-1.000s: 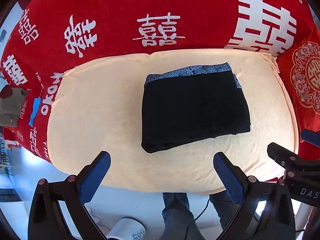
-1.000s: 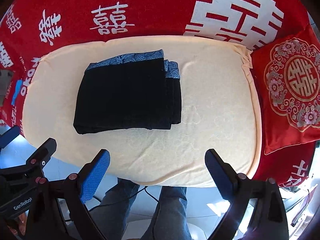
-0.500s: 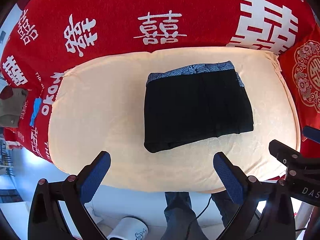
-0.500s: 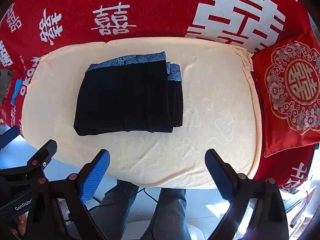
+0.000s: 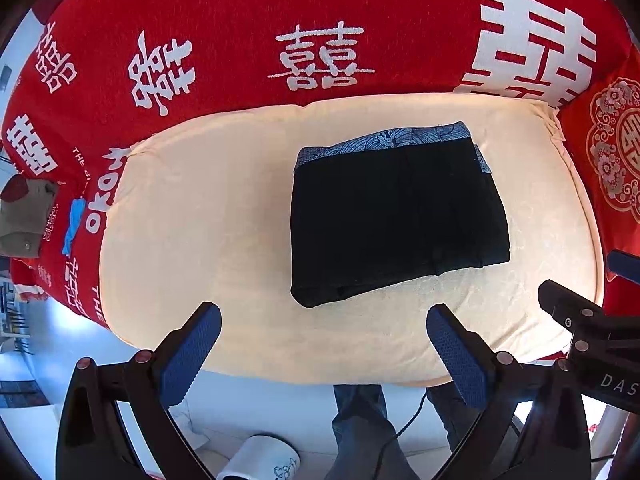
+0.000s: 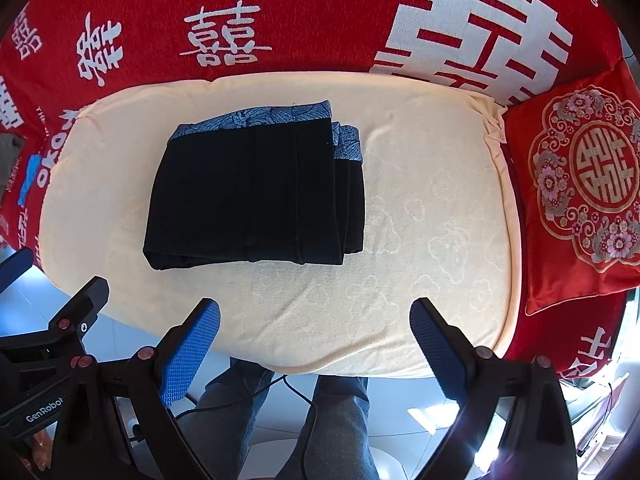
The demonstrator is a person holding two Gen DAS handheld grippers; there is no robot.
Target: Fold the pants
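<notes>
Red fabric printed with white characters (image 5: 320, 56) backs a cream cushion (image 5: 200, 216), on whose middle the pants (image 5: 396, 216) lie folded into a compact black stack, patterned waistband toward the backing. Left gripper (image 5: 324, 344) and right gripper (image 6: 316, 340) hover off the cushion's near edge, jaws spread wide, empty. Folding looks finished; only squaring the stack's offset right-hand layers might help.
</notes>
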